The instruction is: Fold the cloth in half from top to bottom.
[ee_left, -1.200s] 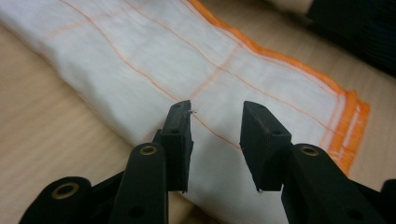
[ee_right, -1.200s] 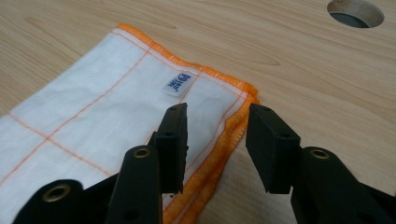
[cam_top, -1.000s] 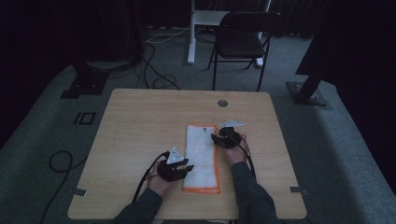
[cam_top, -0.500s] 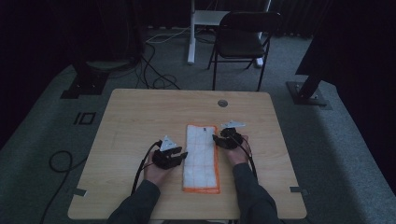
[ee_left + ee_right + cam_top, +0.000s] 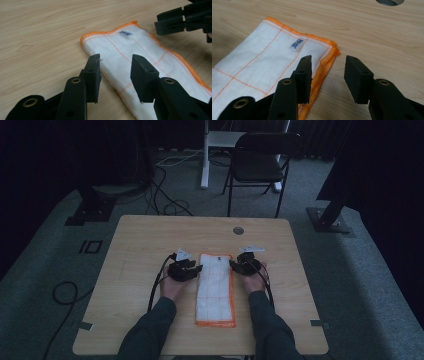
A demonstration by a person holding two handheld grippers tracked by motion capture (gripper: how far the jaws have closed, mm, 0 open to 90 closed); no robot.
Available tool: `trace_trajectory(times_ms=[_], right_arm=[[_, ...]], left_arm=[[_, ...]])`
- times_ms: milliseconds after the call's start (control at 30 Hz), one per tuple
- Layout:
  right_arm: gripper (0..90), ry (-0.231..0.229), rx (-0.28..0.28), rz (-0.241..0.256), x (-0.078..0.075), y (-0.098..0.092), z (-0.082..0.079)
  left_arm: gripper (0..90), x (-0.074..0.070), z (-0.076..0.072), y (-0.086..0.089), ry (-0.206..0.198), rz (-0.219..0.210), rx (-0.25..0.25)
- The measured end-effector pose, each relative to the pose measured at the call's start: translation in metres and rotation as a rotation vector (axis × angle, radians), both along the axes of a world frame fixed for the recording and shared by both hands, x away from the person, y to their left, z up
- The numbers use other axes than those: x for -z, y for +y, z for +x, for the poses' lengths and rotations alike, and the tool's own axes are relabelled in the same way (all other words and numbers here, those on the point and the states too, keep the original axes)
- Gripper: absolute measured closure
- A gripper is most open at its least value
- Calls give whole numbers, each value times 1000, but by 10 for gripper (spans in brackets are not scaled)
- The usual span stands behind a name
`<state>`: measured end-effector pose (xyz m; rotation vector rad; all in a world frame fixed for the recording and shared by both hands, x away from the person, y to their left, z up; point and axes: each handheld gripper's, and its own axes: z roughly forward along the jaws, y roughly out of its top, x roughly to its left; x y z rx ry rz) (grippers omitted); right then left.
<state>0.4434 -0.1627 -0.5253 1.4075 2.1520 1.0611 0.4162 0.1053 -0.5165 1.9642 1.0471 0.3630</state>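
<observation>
On the table (image 5: 130,270), a folded white cloth (image 5: 216,290) lies flat between the two grippers, its long axis running from the person toward the far edge. Each gripper sits beside one far corner: the left gripper (image 5: 186,270) just off the cloth's left edge, the right gripper (image 5: 245,265) just off its right edge, both about equally near, so neither hand has the advantage. Seen from the left gripper (image 5: 115,75), both jaws stand apart with nothing between them, poised over the cloth's (image 5: 140,57) folded left edge, and the other gripper's black jaws show beyond the far corner. Seen from the right gripper (image 5: 327,75), the jaws are likewise spread and empty, straddling the stacked orange hem of the cloth (image 5: 262,60) near its corner. That cloth is thin woven fabric, white with a fine orange grid and a thick overlocked orange border, with a small blue label (image 5: 296,44) near the far end. Several layers show at the right edge. Likely each gripper must close on its own corner. Pale wood grain covers the table, smooth and matte, with a round grommet (image 5: 238,230) farther off.
</observation>
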Motion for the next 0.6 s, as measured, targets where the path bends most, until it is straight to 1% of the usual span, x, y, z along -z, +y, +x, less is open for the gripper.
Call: trace_trajectory(times_ms=[100,167,200,267,333,367,467,533,600], right_arm=[[595,10,2,9,2,0,2],[593,15,5,21,3,0,3],[591,19,6,25,3,1,3],[587,21,2,28,3,4,4],[584,26,2,20,4,6,6],[583,40,6,17,5,7,8],[583,56,10,15,9,10,10],[584,60,2,-5,11,12,11],[584,67,1,-14,13,14,11]], left_arm=[[599,5,7,-5,12,-4,-15],[593,10,13,-8,27,4,-36],[593,13,17,-9,43,7,-45],[593,16,22,-10,58,14,-62],[592,19,25,-11,72,15,-71],[588,19,26,-11,73,17,-76],[586,21,29,-10,83,27,-83],[586,22,31,-10,92,33,-85],[586,24,32,-10,103,29,-85]])
